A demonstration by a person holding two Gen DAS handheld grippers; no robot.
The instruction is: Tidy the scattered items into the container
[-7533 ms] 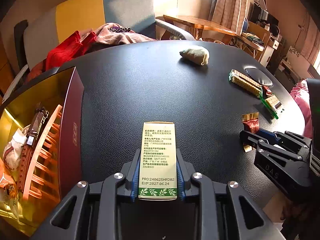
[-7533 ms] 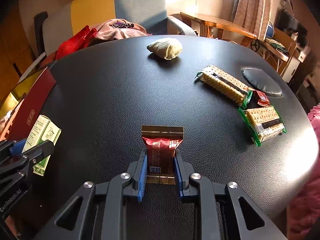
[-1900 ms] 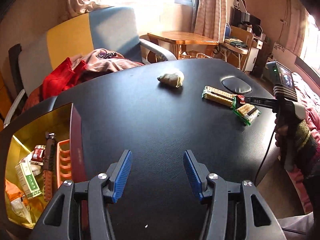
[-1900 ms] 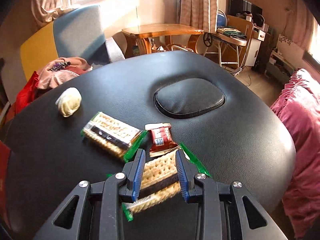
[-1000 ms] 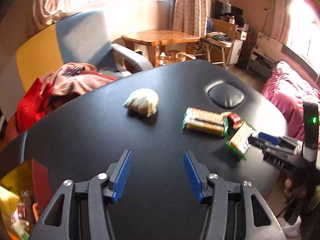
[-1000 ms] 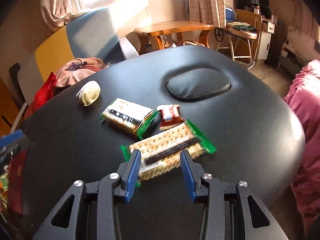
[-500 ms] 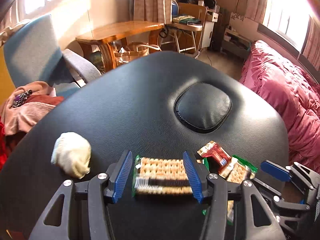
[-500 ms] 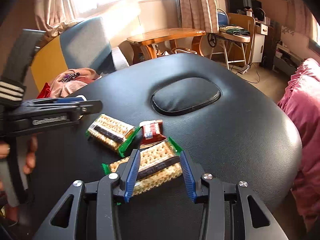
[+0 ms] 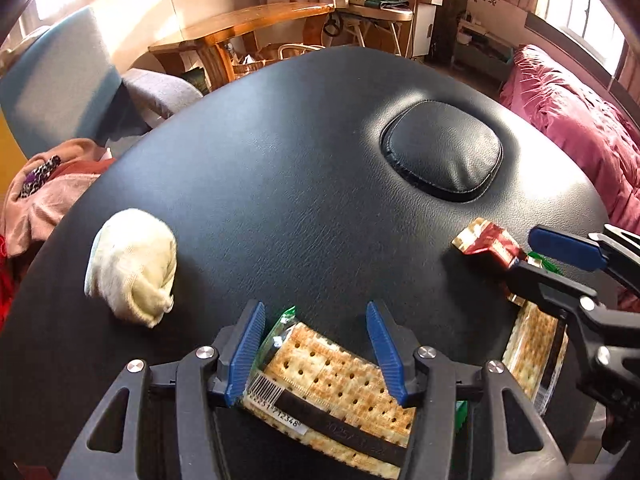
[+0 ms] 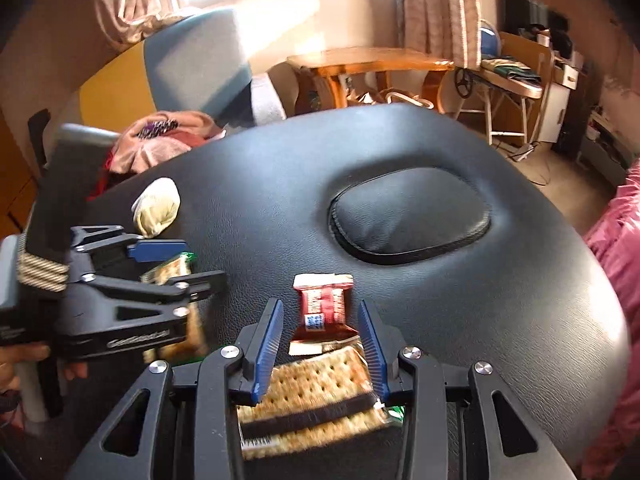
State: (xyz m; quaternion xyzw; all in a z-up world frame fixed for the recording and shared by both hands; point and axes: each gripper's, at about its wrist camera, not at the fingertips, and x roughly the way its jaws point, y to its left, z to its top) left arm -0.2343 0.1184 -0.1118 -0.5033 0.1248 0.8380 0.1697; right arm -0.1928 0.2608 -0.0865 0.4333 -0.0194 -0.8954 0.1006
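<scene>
1. The left claw [image 9: 316, 340] points down at a black padded worktop [image 9: 304, 184], its blue pads set apart either side of a cracker packet [image 9: 332, 384].
2. Whether the pads press the packet is unclear.
3. Left of the claw lies a rolled cream sock [image 9: 132, 266].
4. To its right the right claw [image 9: 560, 264] sits over a second cracker packet [image 9: 532, 356], beside a small red snack wrapper [image 9: 490, 242].

Black padded table [image 9: 304, 184], balled sock [image 9: 132, 264], two cracker packs [image 9: 336, 384], red wrapper [image 9: 488, 242]
</scene>
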